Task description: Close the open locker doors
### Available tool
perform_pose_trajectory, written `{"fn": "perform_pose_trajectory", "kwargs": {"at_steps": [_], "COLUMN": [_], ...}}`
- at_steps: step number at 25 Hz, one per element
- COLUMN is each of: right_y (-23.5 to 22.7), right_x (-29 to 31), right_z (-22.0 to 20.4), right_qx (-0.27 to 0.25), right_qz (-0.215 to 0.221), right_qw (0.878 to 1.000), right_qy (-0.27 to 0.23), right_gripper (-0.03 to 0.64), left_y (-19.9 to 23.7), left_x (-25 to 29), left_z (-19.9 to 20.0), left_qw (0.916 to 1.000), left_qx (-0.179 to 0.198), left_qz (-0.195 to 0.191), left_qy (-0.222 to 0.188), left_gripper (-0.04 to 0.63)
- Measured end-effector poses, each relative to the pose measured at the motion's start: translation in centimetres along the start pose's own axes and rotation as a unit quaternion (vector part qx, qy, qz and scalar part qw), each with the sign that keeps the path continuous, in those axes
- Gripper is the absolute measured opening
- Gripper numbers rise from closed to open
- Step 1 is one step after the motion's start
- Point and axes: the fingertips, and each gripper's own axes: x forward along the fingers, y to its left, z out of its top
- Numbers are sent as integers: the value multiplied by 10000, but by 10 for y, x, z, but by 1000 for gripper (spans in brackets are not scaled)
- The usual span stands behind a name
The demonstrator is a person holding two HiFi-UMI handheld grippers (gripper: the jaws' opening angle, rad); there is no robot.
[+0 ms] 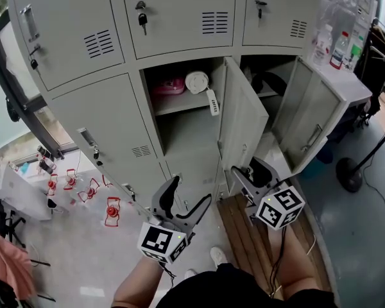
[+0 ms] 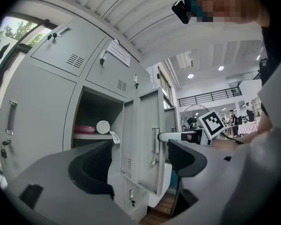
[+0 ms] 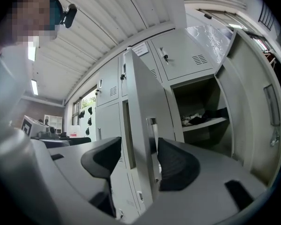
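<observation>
Right gripper (image 3: 136, 161) jaws spread astride door (image 1: 244, 117) edge at 12 o'clock, not pinching; left gripper (image 1: 179, 194) jaws spread, empty. Risk: loose hold slips mid-swing, or hanging tag (image 1: 212, 101) jams door

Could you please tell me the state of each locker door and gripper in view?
Middle locker door: open, swung outward.
Right locker door: open.
Top row doors: shut.
Lower-left door: shut.
Left gripper: open, empty.
Right gripper: open, jaws astride the middle door's edge.
</observation>
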Motion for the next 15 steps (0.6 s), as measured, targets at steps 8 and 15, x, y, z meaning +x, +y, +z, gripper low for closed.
{"fn": "perform_pose_trajectory", "kwargs": {"at_steps": [8, 15], "right_y": [7, 26], "right_x": [10, 26], "right_z": [-4, -9], "right_qx": [-42, -158], "right_qz": [184, 504], "right_qw": [9998, 9984], "right_qy": [83, 187], "right_gripper": [228, 166], "left_y": [10, 20], "left_x": [-1, -7], "left_z": [0, 3], "left_qw": [9999, 9995], "left_qx": [9, -52], "left_qz": [113, 299], "left_qy": [-19, -29], "left_gripper": [390, 390]}}
